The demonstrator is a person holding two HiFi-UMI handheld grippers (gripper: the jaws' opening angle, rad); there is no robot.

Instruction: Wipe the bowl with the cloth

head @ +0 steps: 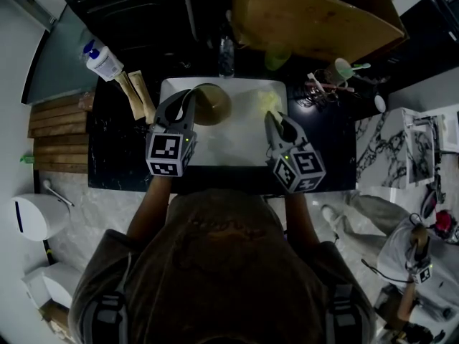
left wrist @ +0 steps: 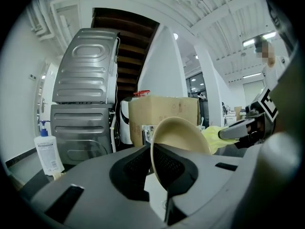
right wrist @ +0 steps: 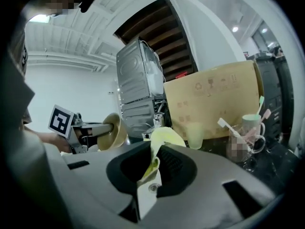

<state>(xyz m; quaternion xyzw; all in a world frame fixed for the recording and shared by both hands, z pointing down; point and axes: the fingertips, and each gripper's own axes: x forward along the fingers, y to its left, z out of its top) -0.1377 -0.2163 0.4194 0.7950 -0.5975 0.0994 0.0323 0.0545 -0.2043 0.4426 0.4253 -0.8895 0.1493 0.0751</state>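
Observation:
My left gripper (head: pixel 191 100) is shut on the rim of a tan bowl (head: pixel 210 103), holding it tilted over the white sink (head: pixel 237 149). In the left gripper view the bowl (left wrist: pixel 178 135) stands on edge between the jaws of my left gripper (left wrist: pixel 157 163). My right gripper (head: pixel 275 120) is shut on a yellow cloth (head: pixel 267 102), a short way to the right of the bowl. In the right gripper view the cloth (right wrist: pixel 159 142) is pinched by my right gripper (right wrist: pixel 155 163), and the bowl (right wrist: pixel 113 131) shows at left. The cloth (left wrist: pixel 217 132) is apart from the bowl.
A tap (head: pixel 226 54) stands behind the sink. A soap bottle (head: pixel 102 61) is at the far left on the black counter (head: pixel 115 149). A cup with toothbrushes (head: pixel 343 70) stands at the right. A cardboard box (head: pixel 315 13) lies behind. A green cup (right wrist: pixel 194 135) is near the box.

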